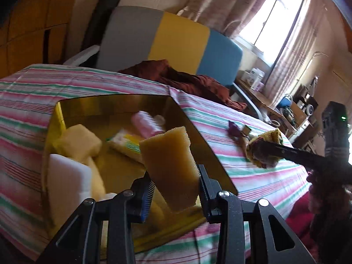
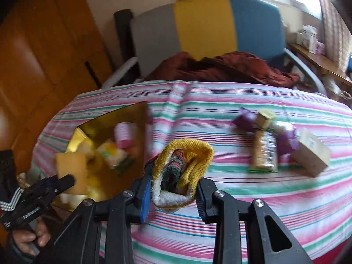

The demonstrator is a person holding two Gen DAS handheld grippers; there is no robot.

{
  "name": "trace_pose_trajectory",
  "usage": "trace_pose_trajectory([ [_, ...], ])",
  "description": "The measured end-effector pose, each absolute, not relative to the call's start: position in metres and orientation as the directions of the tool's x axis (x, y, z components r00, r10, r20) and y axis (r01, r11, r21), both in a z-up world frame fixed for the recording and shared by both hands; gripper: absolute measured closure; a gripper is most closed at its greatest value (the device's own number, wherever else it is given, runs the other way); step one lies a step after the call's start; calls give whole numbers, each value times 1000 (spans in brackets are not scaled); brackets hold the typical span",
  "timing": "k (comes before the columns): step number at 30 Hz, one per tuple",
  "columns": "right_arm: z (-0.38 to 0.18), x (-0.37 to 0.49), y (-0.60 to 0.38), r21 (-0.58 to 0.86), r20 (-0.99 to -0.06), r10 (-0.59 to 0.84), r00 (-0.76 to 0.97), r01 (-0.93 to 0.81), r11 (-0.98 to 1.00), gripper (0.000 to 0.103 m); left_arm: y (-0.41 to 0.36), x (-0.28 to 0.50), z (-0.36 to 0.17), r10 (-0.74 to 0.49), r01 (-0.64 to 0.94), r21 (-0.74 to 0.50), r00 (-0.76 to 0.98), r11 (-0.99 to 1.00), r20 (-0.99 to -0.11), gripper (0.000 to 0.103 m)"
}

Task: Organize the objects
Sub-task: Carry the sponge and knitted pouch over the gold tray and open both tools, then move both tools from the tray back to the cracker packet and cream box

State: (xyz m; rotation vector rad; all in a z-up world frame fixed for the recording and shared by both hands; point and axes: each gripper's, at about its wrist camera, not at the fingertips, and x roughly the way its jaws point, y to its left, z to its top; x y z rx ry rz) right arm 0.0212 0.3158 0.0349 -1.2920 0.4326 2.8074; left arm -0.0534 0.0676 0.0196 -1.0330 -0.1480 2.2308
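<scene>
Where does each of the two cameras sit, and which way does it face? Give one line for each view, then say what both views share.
Left wrist: sits on the left gripper, looking down over its fingers, shut on a tan sponge, into the gold box; the right gripper shows at the right.
Right wrist: sits on the right gripper, shut on a folded cloth, facing the striped bedcover and headboard; the left gripper and a hand show at the lower left.
Shared: box, sponge, cloth, bedcover, headboard.

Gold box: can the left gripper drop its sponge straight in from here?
Probably yes. The left gripper, shut on the tan sponge, hangs over the gold box; its top is open, and nothing shows between.
</scene>
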Motion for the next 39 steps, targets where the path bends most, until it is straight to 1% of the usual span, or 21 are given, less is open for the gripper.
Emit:
trace_pose_trajectory([
  [5,16,-3,265,259,-771,-183,-610,-36,-965,70,60,-61,17,599,-508,-353,-481,-786,-641,66],
  [8,-3,-15,246,277,-790,-233,-567,8,-961,66,61,-69,6,568,-496,-336,-454,-801,-686,64],
  [9,-11,-20,237,271,-806,-243,-540,28,-962,64,62,-69,4,561,-492,-333,-444,-804,-698,63],
  [10,-17,-21,231,267,-817,-250,-520,43,-963,61,62,-70,1,553,-486,-331,-436,-809,-710,59],
  [11,-22,-21,225,262,-825,-255,-504,58,-963,60,62,-70,-3,548,-482,-330,-431,-812,-717,53],
  [13,-31,-18,218,265,-833,-272,-481,85,-961,54,59,-68,-8,539,-476,-327,-426,-817,-727,45],
  [17,-34,-10,218,280,-831,-290,-474,94,-955,51,49,-64,-18,533,-456,-338,-415,-823,-737,44],
  [18,-33,-9,222,285,-828,-290,-479,85,-955,48,46,-62,-18,535,-450,-345,-415,-824,-736,44],
  [21,-27,0,233,292,-815,-281,-507,59,-954,43,38,-59,-17,534,-433,-354,-425,-829,-731,40],
  [23,-20,9,240,294,-802,-269,-533,39,-955,40,34,-56,-13,536,-422,-362,-437,-831,-722,36],
  [25,-14,11,245,285,-795,-244,-555,14,-959,33,32,-53,-10,540,-415,-370,-444,-831,-715,33],
  [27,-9,17,249,267,-788,-214,-577,-8,-964,28,33,-49,-6,532,-417,-356,-457,-836,-713,32],
  [31,-4,26,250,239,-779,-170,-604,-35,-970,22,39,-38,3,514,-428,-319,-490,-846,-704,23],
  [33,-3,31,249,212,-776,-140,-615,-45,-976,19,42,-33,8,502,-435,-293,-514,-852,-695,21],
  [39,0,38,248,167,-772,-95,-629,-57,-984,19,50,-18,17,466,-458,-210,-569,-864,-677,16],
])
